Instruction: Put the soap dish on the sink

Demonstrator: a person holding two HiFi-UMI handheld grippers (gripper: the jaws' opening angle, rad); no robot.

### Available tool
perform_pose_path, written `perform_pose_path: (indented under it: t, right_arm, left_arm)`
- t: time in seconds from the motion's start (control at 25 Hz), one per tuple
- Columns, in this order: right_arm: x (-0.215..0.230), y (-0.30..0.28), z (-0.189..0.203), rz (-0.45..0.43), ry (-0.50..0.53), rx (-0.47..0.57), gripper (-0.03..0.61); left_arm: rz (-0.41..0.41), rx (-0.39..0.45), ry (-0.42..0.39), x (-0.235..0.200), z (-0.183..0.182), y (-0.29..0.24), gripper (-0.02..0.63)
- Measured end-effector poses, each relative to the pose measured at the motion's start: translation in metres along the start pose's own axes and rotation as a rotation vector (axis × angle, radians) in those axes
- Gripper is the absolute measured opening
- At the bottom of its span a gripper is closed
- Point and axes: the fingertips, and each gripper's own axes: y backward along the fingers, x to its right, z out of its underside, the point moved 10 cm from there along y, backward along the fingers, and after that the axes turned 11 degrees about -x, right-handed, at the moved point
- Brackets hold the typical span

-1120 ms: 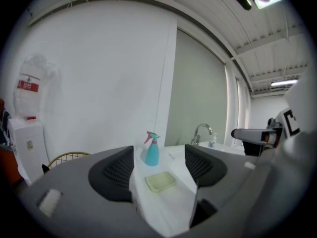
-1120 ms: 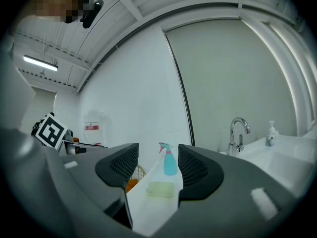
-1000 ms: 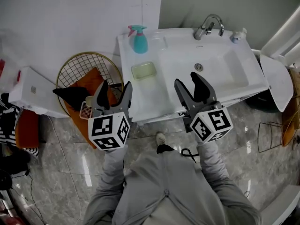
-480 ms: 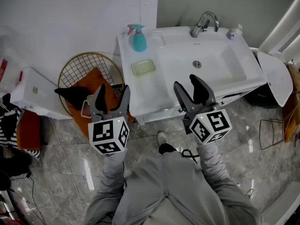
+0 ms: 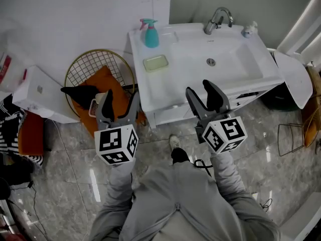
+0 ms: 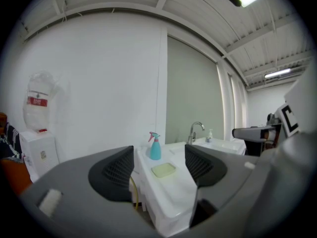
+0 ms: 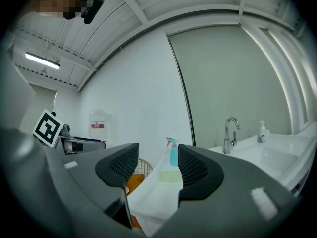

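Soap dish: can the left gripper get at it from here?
Probably yes. The soap dish lies uncovered on the sink ledge, spray bottle apart behind it; the left gripper, jaws apart and empty, faces it with nothing between.

Left gripper (image 5: 119, 102) jaws apart, nothing between them. Right gripper (image 5: 204, 95) same: jaws apart, empty. Both held side by side at waist level, pointing forward.

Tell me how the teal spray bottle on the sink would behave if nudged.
The spray bottle stands tall on a narrow base, so a push near its pink trigger would probably tip it. It looks like plastic, so likely light. The sink ledge looks glossy, so a low push may make it skid.
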Motion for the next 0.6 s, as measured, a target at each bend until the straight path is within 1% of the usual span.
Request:
perform_pose_path:
  t: [0.32,0.44,0.6]
  right_arm:
    - [-0.027,0.025,0.009,0.030,0.025,0.006,0.247]
    - [-0.034,0.030,0.009,0.034,0.029,0.008,0.222]
    - [-0.041,0.035,0.010,0.042,0.027,0.008,0.221]
  left_arm:
    - [-0.003,0.004,-0.009,-0.004,0.013,0.035,0.348]
    - [-0.004,0.009,-0.011,-0.006,0.014,0.044,0.348]
    - [-0.005,0.011,-0.017,-0.009,0.016,0.054,0.348]
